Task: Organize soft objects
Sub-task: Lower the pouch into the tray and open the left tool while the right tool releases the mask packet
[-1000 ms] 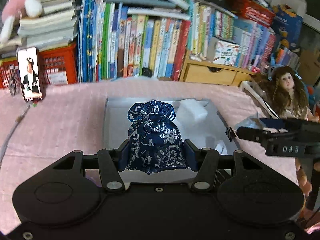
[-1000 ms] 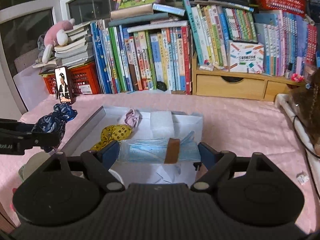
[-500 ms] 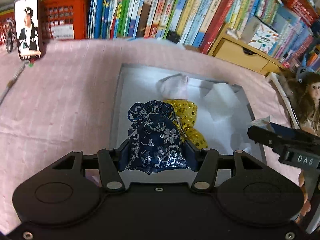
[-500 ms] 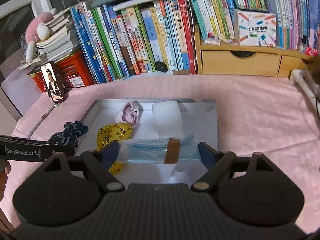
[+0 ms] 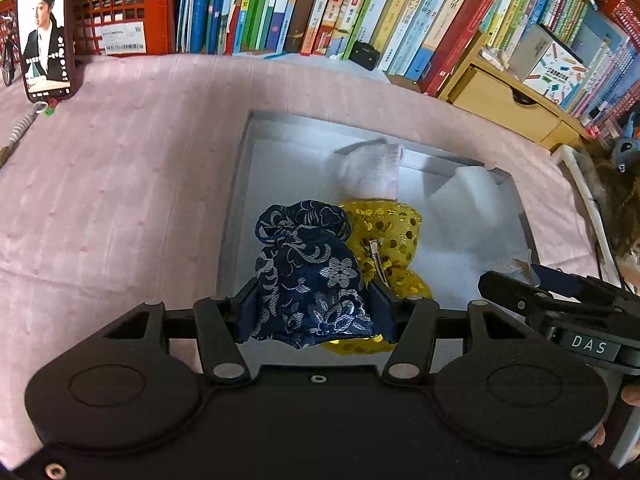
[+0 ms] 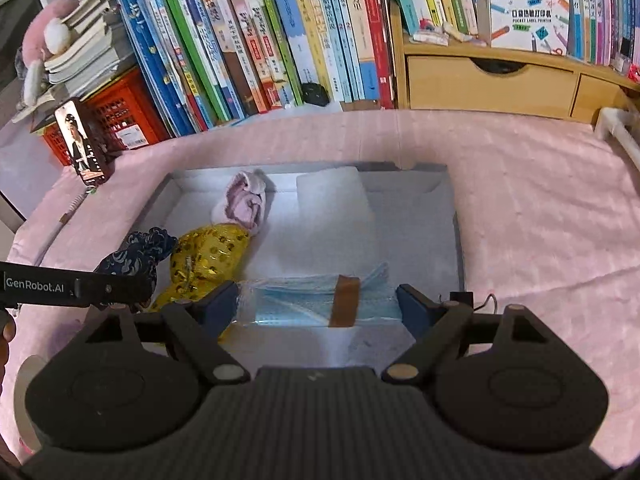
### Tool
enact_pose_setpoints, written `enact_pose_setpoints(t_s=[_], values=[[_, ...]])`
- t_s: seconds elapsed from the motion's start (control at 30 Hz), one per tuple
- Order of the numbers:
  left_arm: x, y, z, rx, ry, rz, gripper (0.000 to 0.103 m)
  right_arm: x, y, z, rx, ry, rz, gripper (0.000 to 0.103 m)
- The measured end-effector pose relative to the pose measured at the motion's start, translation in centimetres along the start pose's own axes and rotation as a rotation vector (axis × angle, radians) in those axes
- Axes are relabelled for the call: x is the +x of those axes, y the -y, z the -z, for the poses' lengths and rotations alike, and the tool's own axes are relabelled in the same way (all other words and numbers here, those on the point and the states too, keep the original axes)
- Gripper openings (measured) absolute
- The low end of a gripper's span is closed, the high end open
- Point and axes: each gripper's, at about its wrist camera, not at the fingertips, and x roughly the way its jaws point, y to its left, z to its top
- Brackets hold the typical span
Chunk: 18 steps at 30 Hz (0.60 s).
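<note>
Both our grippers have dropped toward the grey tray: left gripper pinches the navy pouch, right gripper spans the mask pack between wide jaws; release seems next.

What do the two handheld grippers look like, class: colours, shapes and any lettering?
Both are matte black with round discs, linkage arms on silver pivots and dark blue finger pads. The left gripper reads "GenRobot.AI" in white; the right gripper carries a "DAS" label.

Dim indoor light, pinkish cast; glare w/ washed-out whites inside grey tray; strong fisheye bending at edges; sharp overall.
</note>
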Motion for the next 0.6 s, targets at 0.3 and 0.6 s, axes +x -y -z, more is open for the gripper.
enact_pose_setpoints(t_s=[0.3, 0.6], values=[[1.1, -0.7, -0.7, -0.035, -0.016, 0.026, 0.054, 1.7, 0.2, -0.1, 0.018, -0.03, 0.009, 0.088], [1.9, -0.6, -0.9, -0.035, -0.025, 0.031, 0.055, 2.5, 0.2, -0.2, 0.031, -0.036, 0.008, 0.088]])
